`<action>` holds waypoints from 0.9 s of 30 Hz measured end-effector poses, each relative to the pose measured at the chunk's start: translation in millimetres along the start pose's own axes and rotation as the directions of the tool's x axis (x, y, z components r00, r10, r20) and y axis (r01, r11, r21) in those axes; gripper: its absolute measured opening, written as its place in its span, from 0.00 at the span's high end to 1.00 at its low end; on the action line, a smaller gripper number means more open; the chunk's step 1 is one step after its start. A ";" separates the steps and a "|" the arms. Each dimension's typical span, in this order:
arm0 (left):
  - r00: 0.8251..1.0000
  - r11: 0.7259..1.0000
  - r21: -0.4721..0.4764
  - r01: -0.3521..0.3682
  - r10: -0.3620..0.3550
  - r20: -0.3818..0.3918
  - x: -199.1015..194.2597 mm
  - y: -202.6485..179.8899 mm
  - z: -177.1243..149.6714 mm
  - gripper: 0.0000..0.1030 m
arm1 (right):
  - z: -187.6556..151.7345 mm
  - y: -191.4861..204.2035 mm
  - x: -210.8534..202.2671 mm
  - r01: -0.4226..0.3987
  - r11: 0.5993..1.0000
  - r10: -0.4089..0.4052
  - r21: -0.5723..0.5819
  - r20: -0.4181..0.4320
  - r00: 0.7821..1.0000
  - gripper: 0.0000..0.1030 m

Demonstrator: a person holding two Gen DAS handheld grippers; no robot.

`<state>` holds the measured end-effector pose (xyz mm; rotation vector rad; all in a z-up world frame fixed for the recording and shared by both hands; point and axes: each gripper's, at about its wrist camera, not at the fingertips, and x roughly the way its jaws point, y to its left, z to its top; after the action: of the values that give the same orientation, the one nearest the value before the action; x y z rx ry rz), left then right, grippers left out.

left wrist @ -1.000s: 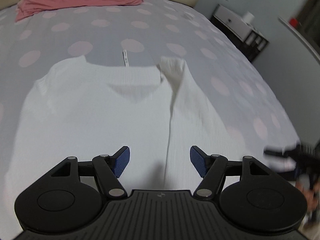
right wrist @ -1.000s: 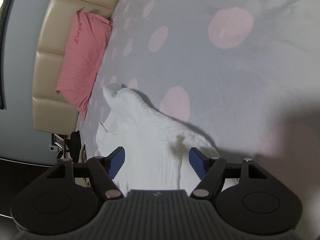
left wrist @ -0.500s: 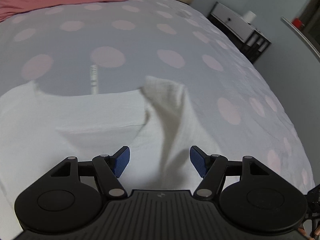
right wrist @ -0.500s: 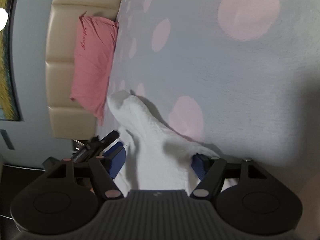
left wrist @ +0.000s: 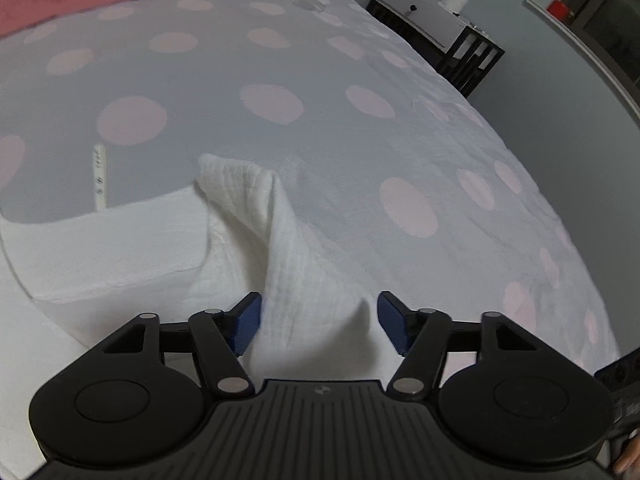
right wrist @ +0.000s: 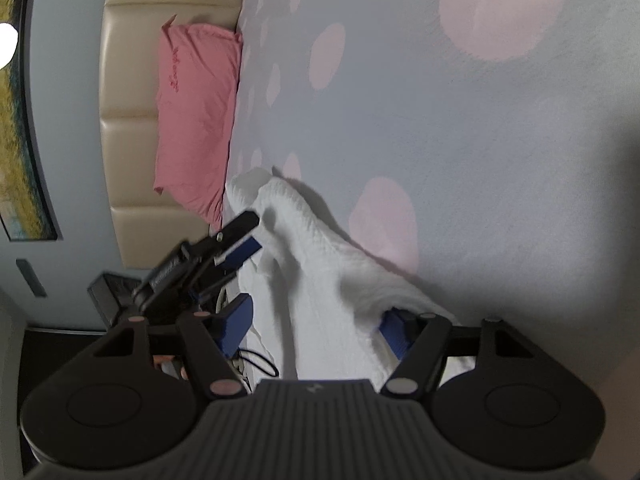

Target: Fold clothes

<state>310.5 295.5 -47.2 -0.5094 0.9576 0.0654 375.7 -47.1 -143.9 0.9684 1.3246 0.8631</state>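
A white textured top (left wrist: 120,248) lies spread on the grey bedsheet with pink dots (left wrist: 360,168), its neck label (left wrist: 99,176) lying on the sheet. Its right side is folded inward and stands up as a ridge (left wrist: 280,240). My left gripper (left wrist: 320,320) straddles that ridge; its jaws are closing, and the blue pads (left wrist: 248,326) do not visibly press the cloth. In the right wrist view, my right gripper (right wrist: 316,328) is also closing around the same white fold (right wrist: 320,264), and cloth drapes over its right pad (right wrist: 394,334). The left gripper (right wrist: 250,236) appears beyond it.
A pink pillow (right wrist: 192,120) leans on the beige padded headboard (right wrist: 132,120). A dark nightstand with a white drawer (left wrist: 432,28) stands past the bed's far right edge. A painting (right wrist: 20,120) hangs on the wall. Open sheet stretches to the right of the garment.
My left gripper has moved right and closer along the top, bringing the raised fold between its jaws. My right gripper has sunk onto the fold. Both jaws have narrowed, and the left gripper has entered the right view.
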 end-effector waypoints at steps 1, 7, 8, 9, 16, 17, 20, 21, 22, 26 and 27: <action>1.000 1.000 -0.013 0.010 -0.010 -0.008 2.3 0.6 1.1 0.47 | -0.4 -1.0 1.0 0.003 1.000 -0.003 -0.002 -0.003 1.000 0.39; 0.999 0.998 -0.063 0.023 -0.025 -0.041 16.4 0.8 4.0 0.73 | 1.4 -6.5 3.5 0.026 1.000 -0.027 0.015 0.014 1.000 0.63; 0.999 0.997 -0.077 0.030 -0.033 -0.035 17.1 1.2 4.3 0.79 | 1.4 -6.8 3.6 0.036 0.999 -0.036 0.012 0.018 0.999 0.68; 0.999 0.995 -0.090 0.035 -0.037 -0.028 17.6 1.5 4.7 0.80 | 1.2 -7.3 3.4 0.046 0.999 -0.046 0.009 0.021 0.999 0.79; 0.998 0.986 -0.152 0.066 -0.063 0.026 24.0 5.6 17.1 0.84 | 4.2 -21.4 -2.4 0.025 0.997 -0.030 0.070 0.065 0.997 0.89; 0.998 0.985 -0.156 0.067 -0.063 0.031 26.0 6.3 19.1 0.84 | 4.7 -23.5 -4.3 0.017 0.997 -0.024 0.081 0.076 0.997 0.89; 0.997 0.981 -0.183 0.070 -0.061 0.053 32.7 11.0 23.7 0.84 | 7.6 -25.9 -9.0 -0.009 0.995 -0.003 0.103 0.120 0.993 0.90; 0.996 0.978 -0.194 0.075 -0.064 0.061 35.2 13.1 25.4 0.84 | 8.1 -27.1 -10.2 -0.016 0.994 0.001 0.111 0.129 0.992 0.90; 0.995 0.976 -0.204 0.080 -0.067 0.069 37.7 15.1 27.2 0.84 | 8.3 -28.1 -11.2 -0.020 0.993 0.003 0.119 0.138 0.990 0.90; 0.994 0.967 -0.236 0.090 -0.072 0.084 46.6 22.5 32.9 0.84 | 6.3 -33.4 -13.4 -0.014 0.989 -0.011 0.146 0.170 0.985 0.90; 0.994 0.967 -0.240 0.091 -0.074 0.078 48.9 24.3 33.2 0.84 | 6.3 -34.7 -13.1 -0.009 0.989 -0.016 0.145 0.170 0.985 0.90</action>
<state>357.7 323.4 -80.0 -0.7685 0.8647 0.1256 379.9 -72.7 -171.2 1.1278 1.2543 0.6713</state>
